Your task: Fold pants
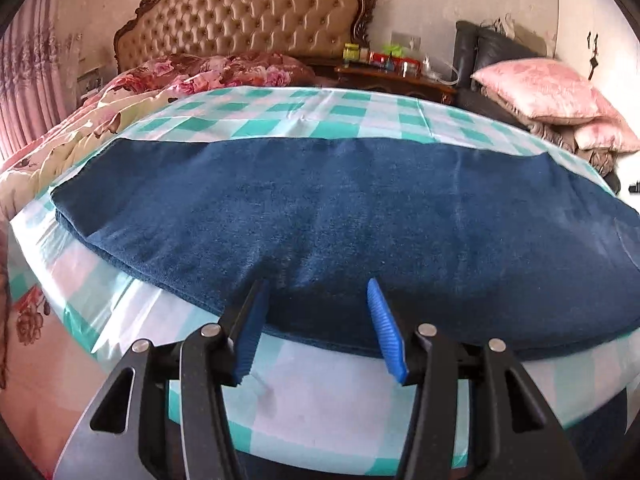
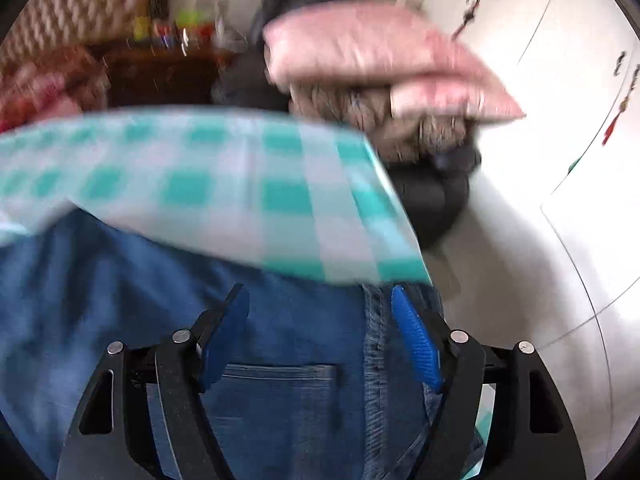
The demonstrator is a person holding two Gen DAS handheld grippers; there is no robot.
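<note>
The left hand-held gripper [image 1: 318, 292], jaws apart, meets folded blue pants [image 1: 320, 216].

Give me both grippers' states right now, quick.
Left gripper: jaws open, over the near edge of the pants, holding nothing.
Right gripper: jaws open above the pants' waist end, holding nothing; view blurred.
</note>
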